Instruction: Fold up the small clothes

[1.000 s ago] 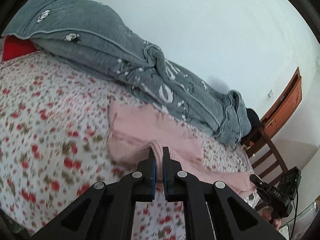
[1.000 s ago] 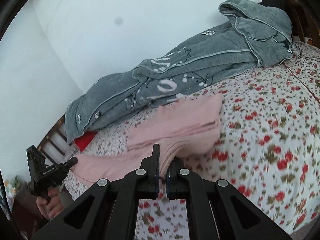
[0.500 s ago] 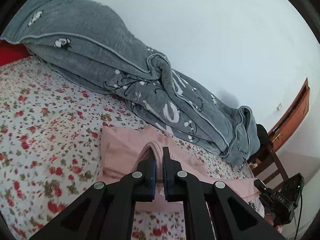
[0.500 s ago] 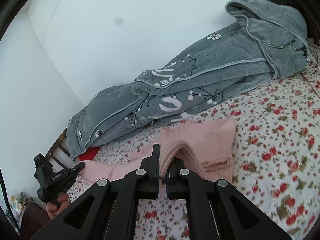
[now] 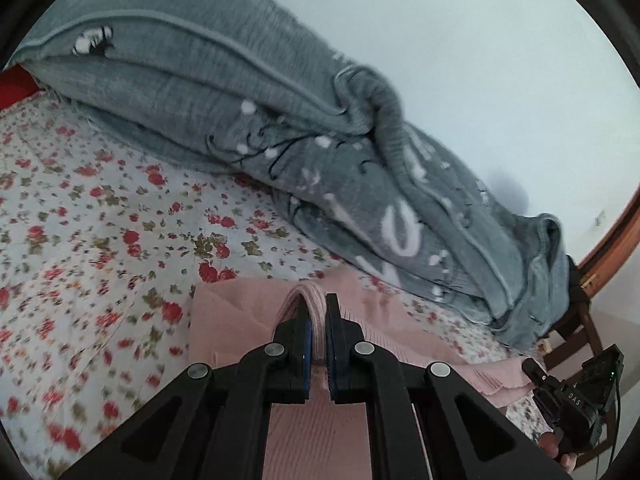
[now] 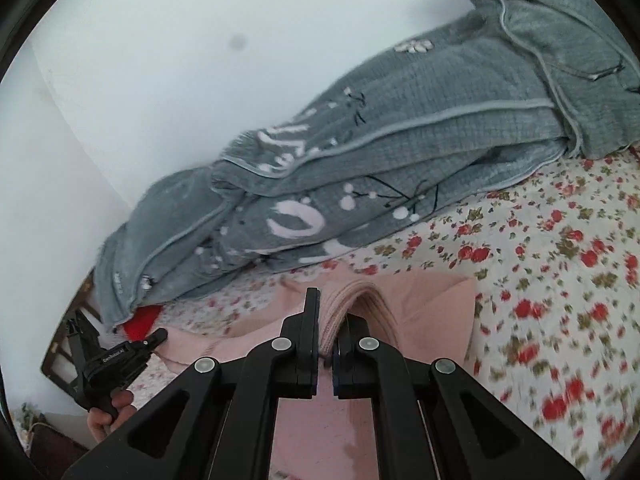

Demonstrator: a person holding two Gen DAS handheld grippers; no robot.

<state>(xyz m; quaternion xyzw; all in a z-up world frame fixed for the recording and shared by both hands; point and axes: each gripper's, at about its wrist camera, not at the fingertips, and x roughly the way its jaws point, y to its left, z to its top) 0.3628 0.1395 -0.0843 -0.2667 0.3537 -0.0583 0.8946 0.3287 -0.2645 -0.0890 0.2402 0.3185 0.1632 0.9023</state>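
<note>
A pink knit garment (image 5: 240, 320) lies on the flowered bedsheet (image 5: 100, 220). My left gripper (image 5: 318, 312) is shut on a bunched edge of it, the fabric arching up between the fingertips. My right gripper (image 6: 330, 308) is shut on another bunched edge of the same pink garment (image 6: 432, 300). The cloth stretches between the two grippers and folds over the part lying on the bed. The right gripper (image 5: 538, 372) also shows at the lower right of the left wrist view, and the left gripper (image 6: 158, 336) at the lower left of the right wrist view, with a hand (image 6: 108, 416) under it.
A rolled grey quilt (image 5: 280, 128) with white flower prints runs along the white wall (image 5: 460, 40) just beyond the garment. A red cushion (image 6: 142, 320) peeks out under its end. A wooden chair (image 5: 576, 332) and a door frame (image 5: 624, 236) stand off the bed's end.
Both grippers have carried the held pink edges forward toward the grey quilt and lower, folding the garment over itself. The quilt looms larger in both views.
</note>
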